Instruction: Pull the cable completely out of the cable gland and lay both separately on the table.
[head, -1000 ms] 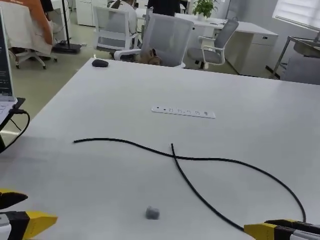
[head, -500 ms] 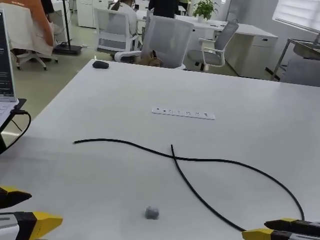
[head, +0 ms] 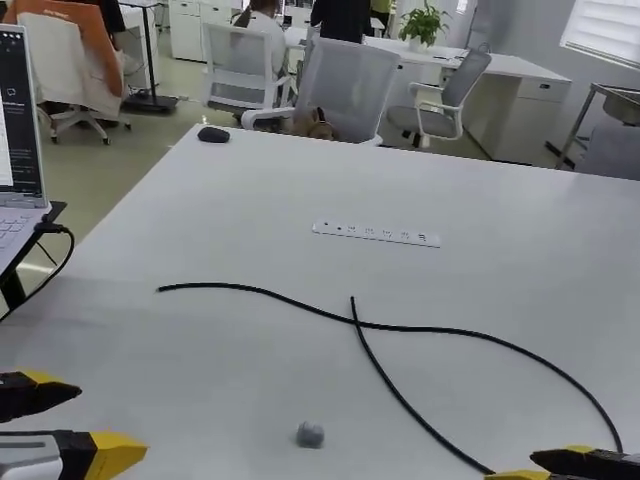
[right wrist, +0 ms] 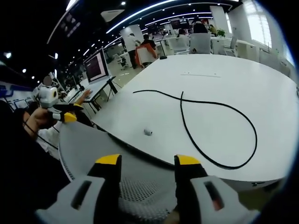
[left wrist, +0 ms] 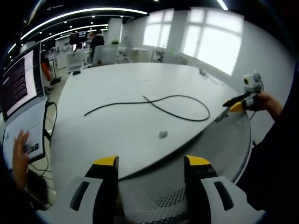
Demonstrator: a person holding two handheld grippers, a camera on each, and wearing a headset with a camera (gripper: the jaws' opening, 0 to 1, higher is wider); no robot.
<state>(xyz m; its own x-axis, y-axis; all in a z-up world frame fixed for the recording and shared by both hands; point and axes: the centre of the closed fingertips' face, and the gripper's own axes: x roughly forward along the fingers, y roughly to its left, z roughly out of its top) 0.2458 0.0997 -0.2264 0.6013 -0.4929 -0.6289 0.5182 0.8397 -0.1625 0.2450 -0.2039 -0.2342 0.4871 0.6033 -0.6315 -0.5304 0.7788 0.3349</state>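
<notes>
While both tongs are held back off the table, cable point(head: 400, 327): black, laid loose in one crossed loop mid-table; nothing is threaded on it.
Cable gland point(head: 309, 434): small grey piece, set nearer the front edge, apart from the cable w/ bare top btwn; judged so placed because the separating is done.
Left gripper point(left wrist: 150, 161): jaws spread, nothing pinched; held short of the front edge.
Right gripper point(right wrist: 148, 159): jaws spread too, empty; cable's near end is seen close by.
Table point(head: 520, 240): white; wide bare room lies open beyond the loop, up to a socket strip point(head: 376, 234).
Edges: front edge just ahead of both tongs; left edge nr a laptop point(head: 18, 170); mouse point(head: 213, 135) at far corner.
</notes>
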